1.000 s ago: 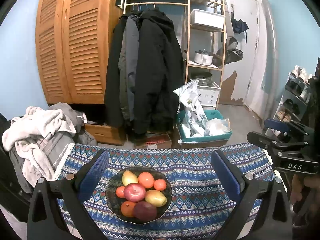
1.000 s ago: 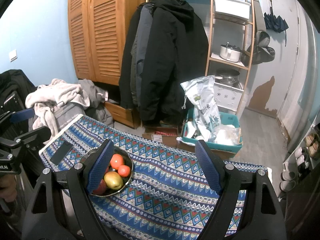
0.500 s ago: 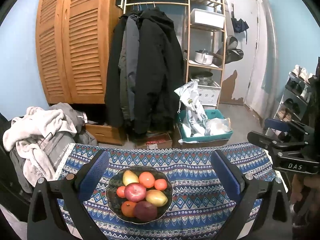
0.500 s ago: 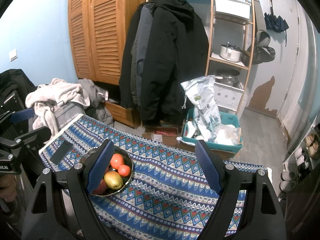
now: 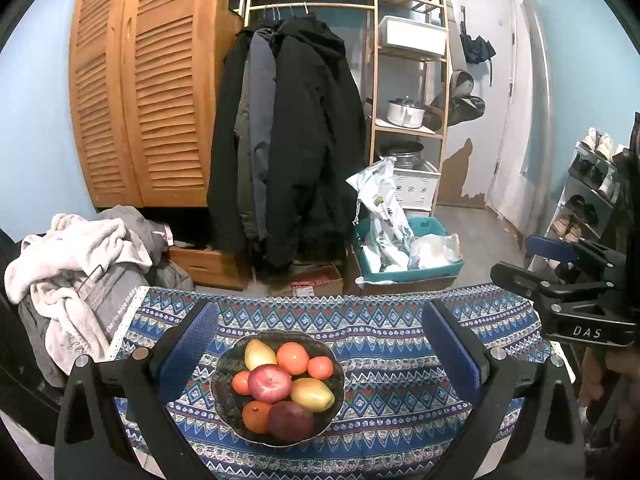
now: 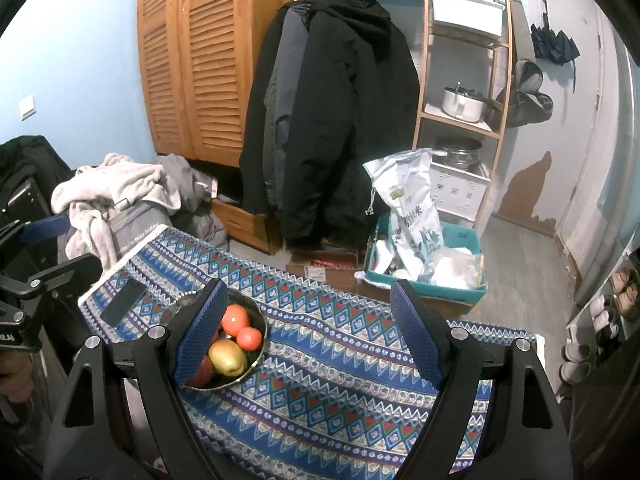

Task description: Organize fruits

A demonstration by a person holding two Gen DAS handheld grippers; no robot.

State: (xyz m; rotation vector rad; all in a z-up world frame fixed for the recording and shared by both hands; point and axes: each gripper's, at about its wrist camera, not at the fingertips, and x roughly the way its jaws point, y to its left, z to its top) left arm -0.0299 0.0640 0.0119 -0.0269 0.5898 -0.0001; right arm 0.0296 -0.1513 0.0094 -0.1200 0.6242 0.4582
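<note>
A: Where is the fruit?

B: All of it sits in a dark bowl [image 5: 224, 364] on the patterned blue cloth [image 5: 380, 360], near the cloth's left end. From the left wrist I count a red apple [image 5: 269, 383] in the middle, a pear [image 5: 259, 354] behind it, an orange [image 5: 293, 357] beside the pear, and a yellow mango [image 5: 312, 394] to the right. A darker purple fruit [image 5: 290, 420] lies at the front rim, and smaller orange fruits fill the gaps.

A: And the left gripper [image 5: 320, 344]?

B: Its jaws stand wide, blue pads either side of the bowl in view, above it, nothing between them.

A: The right gripper [image 6: 308, 332]?

B: Wide as well and empty. It hangs over the middle of the cloth; its left pad covers part of the bowl in its own view. From the left wrist it shows at the right edge, well apart from the bowl.

A: Anything else on the cloth?

B: A dark phone [image 6: 123, 304] lies flat near the left corner, just beside the bowl.

A: Behind the table?

B: Dark coats [image 5: 296, 136] on a rail, a wooden louvred wardrobe [image 5: 148, 92], a shelf with pots [image 5: 404, 112], and a teal crate [image 5: 408, 248] on the floor.
</note>
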